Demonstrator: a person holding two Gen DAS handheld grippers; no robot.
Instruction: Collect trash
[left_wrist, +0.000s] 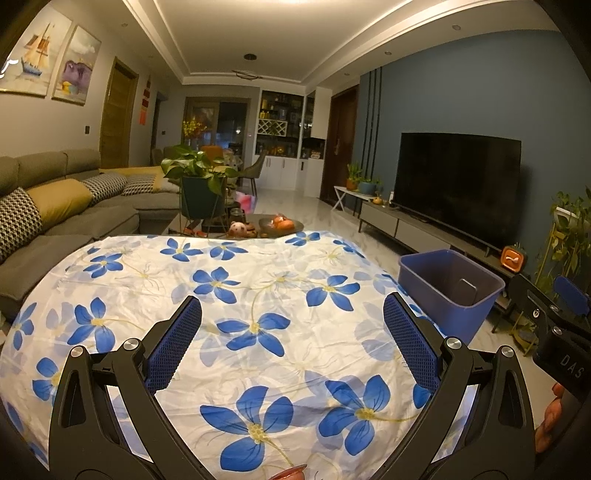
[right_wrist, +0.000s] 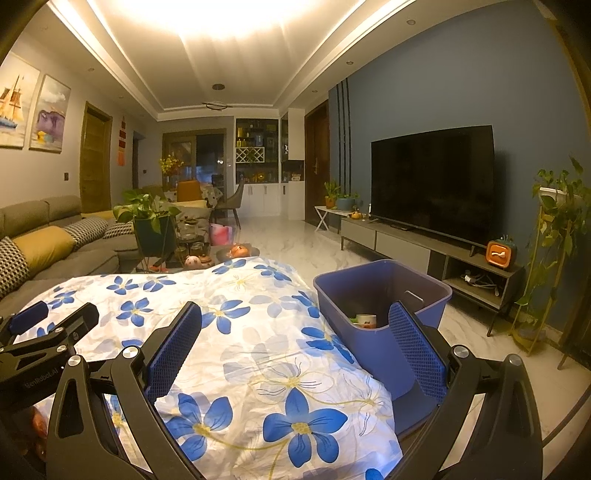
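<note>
A blue plastic bin (left_wrist: 448, 291) (right_wrist: 373, 314) stands at the right edge of a table covered by a white cloth with blue flowers (left_wrist: 236, 295) (right_wrist: 240, 332). In the right wrist view a small white and red piece of trash (right_wrist: 365, 320) lies inside the bin. My left gripper (left_wrist: 291, 317) hovers open over the cloth with nothing between its fingers. My right gripper (right_wrist: 295, 325) is open too, empty, its right finger (right_wrist: 413, 343) in front of the bin. The left gripper (right_wrist: 48, 325) also shows at the left of the right wrist view.
A grey sofa (left_wrist: 66, 206) runs along the left. Beyond the table stand a potted plant (left_wrist: 199, 177) and a low table with a fruit bowl (left_wrist: 280, 223). A TV (left_wrist: 454, 184) on a long console (right_wrist: 424, 247) lines the right wall. The marble floor (right_wrist: 295, 243) lies between.
</note>
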